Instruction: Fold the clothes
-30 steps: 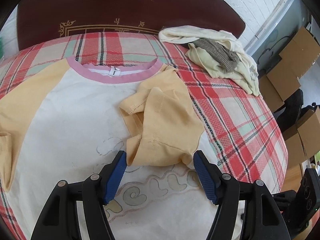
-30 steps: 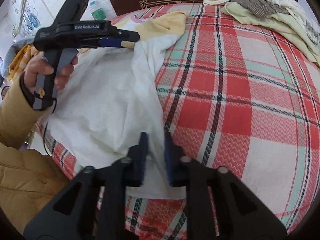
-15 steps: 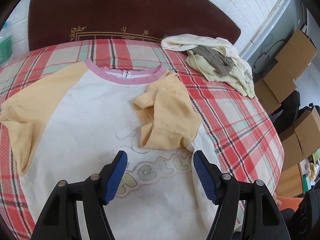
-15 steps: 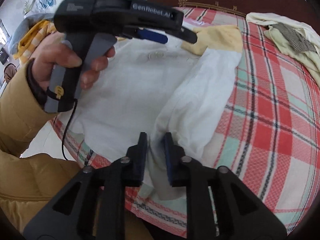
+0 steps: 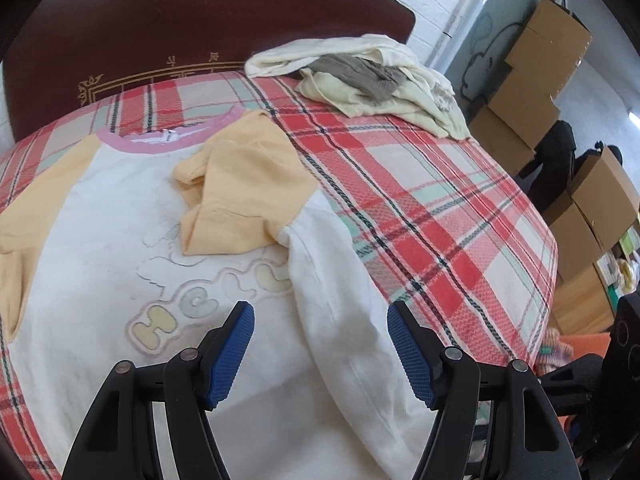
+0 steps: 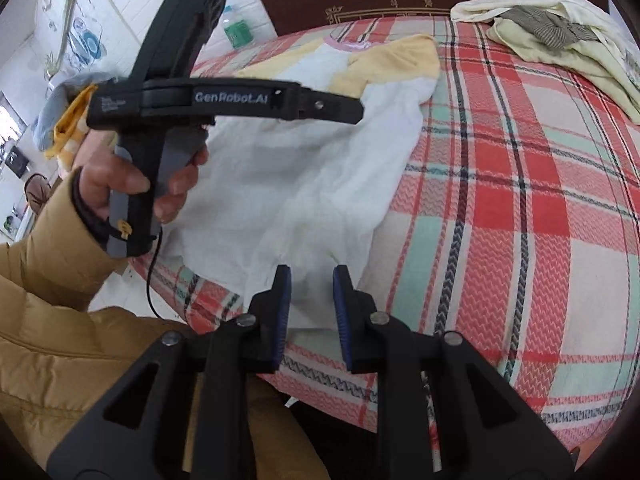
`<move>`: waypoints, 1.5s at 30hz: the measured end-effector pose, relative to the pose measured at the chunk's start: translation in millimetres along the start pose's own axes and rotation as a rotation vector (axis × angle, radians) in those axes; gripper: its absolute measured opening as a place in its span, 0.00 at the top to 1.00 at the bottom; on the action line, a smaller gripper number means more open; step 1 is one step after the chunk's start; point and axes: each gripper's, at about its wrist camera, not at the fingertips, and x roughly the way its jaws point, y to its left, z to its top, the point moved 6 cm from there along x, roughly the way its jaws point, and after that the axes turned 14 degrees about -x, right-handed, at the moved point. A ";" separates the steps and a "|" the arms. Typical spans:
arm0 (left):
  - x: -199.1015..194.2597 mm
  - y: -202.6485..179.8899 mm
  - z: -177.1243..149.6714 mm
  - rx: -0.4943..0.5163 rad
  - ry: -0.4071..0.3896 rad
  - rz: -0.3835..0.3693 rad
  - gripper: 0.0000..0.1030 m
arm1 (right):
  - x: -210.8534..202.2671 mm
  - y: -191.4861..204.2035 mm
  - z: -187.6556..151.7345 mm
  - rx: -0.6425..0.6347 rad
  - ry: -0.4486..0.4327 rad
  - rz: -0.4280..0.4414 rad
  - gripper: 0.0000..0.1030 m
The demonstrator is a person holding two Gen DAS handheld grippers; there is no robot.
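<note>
A: Status, near to far. Our right gripper (image 6: 308, 296): jaws slightly apart, nothing clamped; the folded-in edge of the T-shirt (image 6: 304, 168) lies right ahead of the tips. Left gripper (image 5: 320, 344): jaws wide apart, empty, hovering over the shirt's lower chest.

B: Shirt pos.?

A: Face up on the plaid bedcover (image 5: 432, 216), collar far, hem toward us; long axis runs away from both jaws. One yellow sleeve (image 5: 244, 196) and that side are folded inward.

B: Next?

A: We judge the other side still needs folding; left gripper is nearer to it. Pile of clothes (image 5: 372, 76) sits far, well apart.
</note>
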 end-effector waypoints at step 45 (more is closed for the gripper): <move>-126.6 148.9 -118.4 -0.357 -0.132 0.063 0.22 | 65.2 49.9 163.7 -0.332 0.070 0.036 0.49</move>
